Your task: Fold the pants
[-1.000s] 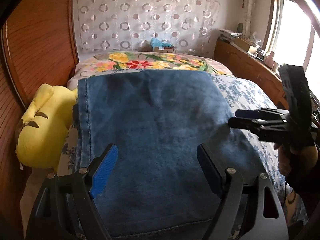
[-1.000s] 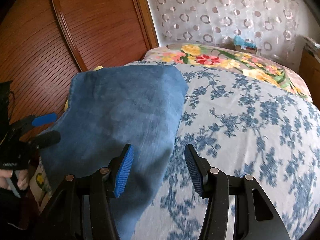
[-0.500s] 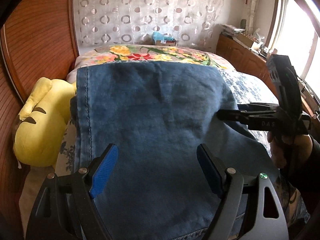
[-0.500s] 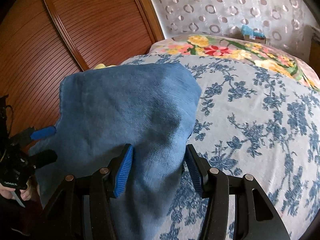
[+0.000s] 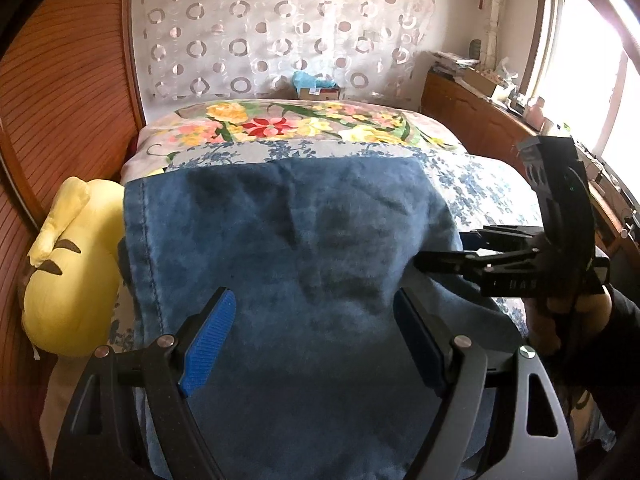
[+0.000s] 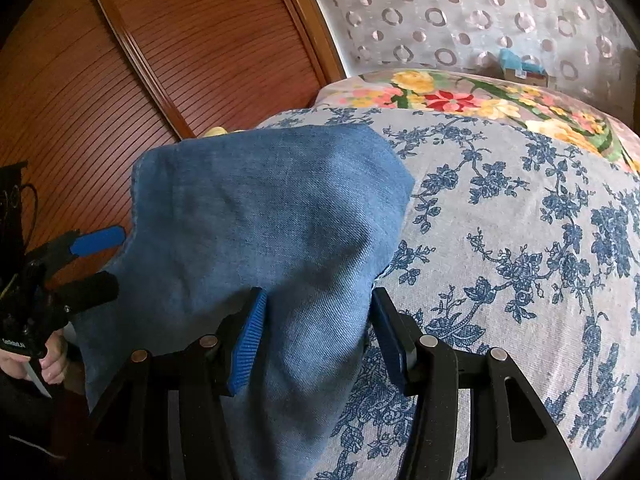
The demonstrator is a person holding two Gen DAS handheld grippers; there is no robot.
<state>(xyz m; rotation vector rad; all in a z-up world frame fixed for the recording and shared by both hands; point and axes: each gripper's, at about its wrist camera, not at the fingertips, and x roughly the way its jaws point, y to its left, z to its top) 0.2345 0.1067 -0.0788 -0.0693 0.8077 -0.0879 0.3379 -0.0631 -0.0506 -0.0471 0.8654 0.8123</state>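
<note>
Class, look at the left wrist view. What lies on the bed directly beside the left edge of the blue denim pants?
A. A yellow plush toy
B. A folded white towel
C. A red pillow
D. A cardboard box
A: a yellow plush toy with dark markings lies against the left edge of the blue denim pants, next to the wooden wall panel.

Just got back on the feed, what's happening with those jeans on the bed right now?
A person is folding blue denim pants spread on the floral bedspread, a gripper in each hand. The right gripper straddles a raised ridge of denim at the pants' right edge; its pads are not clearly clamped on it. The left gripper is open over the near part of the fabric. A yellow plush toy lies beside the pants.
</note>
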